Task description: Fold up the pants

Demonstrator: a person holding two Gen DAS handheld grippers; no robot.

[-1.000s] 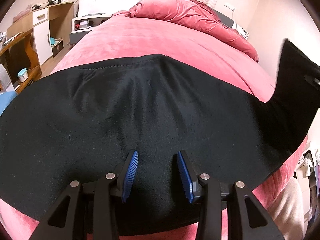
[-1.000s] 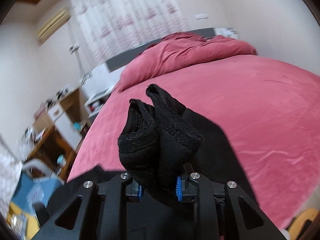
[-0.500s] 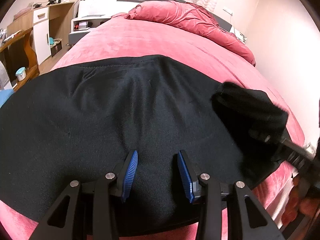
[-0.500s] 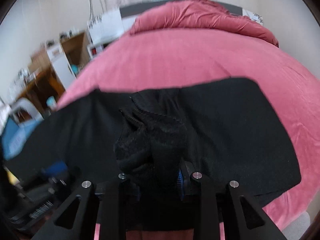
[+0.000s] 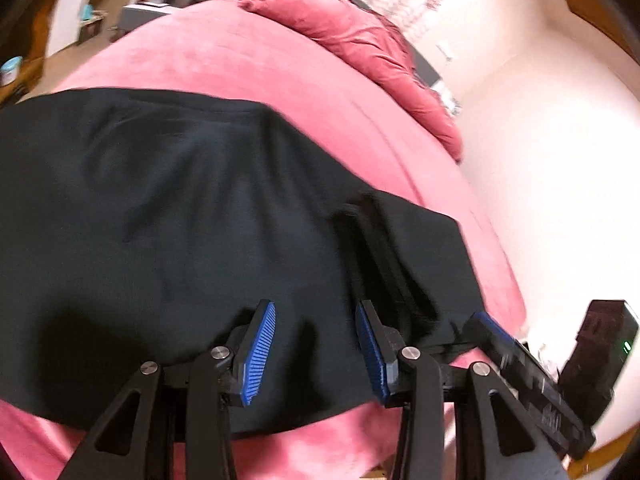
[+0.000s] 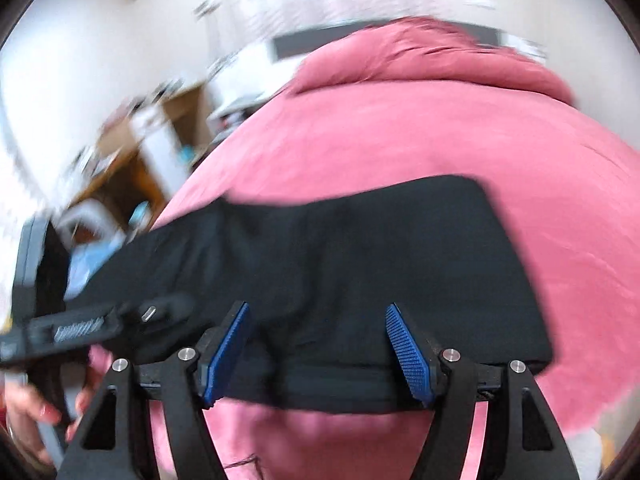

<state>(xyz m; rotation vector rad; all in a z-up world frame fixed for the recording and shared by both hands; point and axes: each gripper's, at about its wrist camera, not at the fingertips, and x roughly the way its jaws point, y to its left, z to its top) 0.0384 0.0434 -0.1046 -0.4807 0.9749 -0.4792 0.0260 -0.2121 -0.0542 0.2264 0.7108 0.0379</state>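
Pants (image 5: 192, 220) lie spread flat across the near half of the pink bed (image 5: 248, 68), their near hem close to the mattress edge and their right end folded over into a straight edge. Bare pink cover runs beyond them up to a bunched duvet (image 5: 360, 40) at the headboard. Left tongs (image 5: 316, 354) hover apart over the cloth, gripping nothing; right tongs (image 6: 316, 352) gape wide too, just above the near hem. Furniture (image 6: 132, 152) crowds the bed's left side, blurred
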